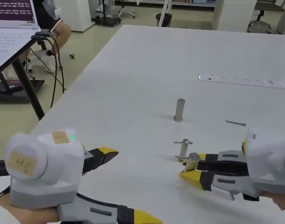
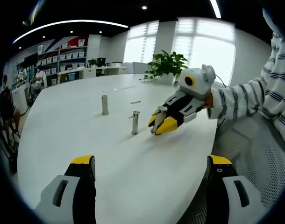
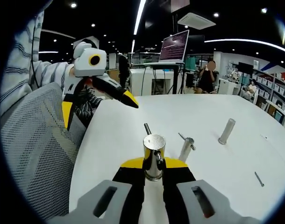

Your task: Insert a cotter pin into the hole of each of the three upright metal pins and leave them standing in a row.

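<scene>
Right tongs (image 3: 154, 164) clamping together on the held metal pin (image 3: 154, 148), left tongs (image 2: 151, 163) hanging wide apart, empty, over the white bench (image 1: 133, 70), second metal pin (image 1: 183, 148) standing just beyond, cotter pin crossing it, bare metal pin (image 1: 180, 109) standing farther off, loose cotter pin (image 1: 236, 123) lying right, laptop (image 1: 11, 28) sitting far left.

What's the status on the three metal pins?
Right hand-held gripper shut on near metal pin, cotter through it. Left hand-held gripper open, empty. Middle pin cottered; far pin bare, loose cotter pin nearby. Nothing blocking.
</scene>
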The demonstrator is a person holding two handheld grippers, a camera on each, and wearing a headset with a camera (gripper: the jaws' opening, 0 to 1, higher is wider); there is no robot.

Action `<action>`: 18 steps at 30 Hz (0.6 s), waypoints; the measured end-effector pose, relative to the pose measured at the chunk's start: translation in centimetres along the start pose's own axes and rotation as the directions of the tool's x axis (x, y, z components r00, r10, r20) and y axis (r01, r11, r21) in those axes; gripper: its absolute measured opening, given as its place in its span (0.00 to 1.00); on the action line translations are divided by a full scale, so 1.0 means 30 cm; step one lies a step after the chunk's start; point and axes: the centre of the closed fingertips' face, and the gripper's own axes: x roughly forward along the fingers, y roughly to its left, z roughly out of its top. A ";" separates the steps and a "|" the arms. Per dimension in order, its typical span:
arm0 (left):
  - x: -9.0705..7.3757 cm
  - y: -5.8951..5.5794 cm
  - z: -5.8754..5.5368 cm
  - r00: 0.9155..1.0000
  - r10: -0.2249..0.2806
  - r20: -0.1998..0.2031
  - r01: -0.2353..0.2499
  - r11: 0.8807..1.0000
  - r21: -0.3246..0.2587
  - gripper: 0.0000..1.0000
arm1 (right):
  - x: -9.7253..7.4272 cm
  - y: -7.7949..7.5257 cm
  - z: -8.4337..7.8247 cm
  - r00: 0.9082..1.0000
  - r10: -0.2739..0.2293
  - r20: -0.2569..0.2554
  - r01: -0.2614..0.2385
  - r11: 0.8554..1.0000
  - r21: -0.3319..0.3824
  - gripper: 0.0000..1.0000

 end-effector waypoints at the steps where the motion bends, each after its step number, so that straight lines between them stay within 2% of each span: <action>1: 0.001 0.000 0.000 1.000 0.001 -0.002 -0.001 1.000 0.001 0.98 | -0.010 -0.013 -0.005 1.000 -0.009 -0.004 0.009 1.000 0.003 0.08; 7: 0.008 -0.007 0.010 1.000 -0.013 0.010 0.013 1.000 -0.012 0.95 | -0.069 -0.095 -0.041 0.998 -0.065 -0.027 0.066 0.997 0.025 0.08; 18: 0.014 -0.008 -0.009 1.000 -0.018 -0.019 0.018 1.000 -0.008 0.95 | -0.120 -0.189 -0.087 0.992 -0.121 -0.046 0.124 0.990 0.071 0.08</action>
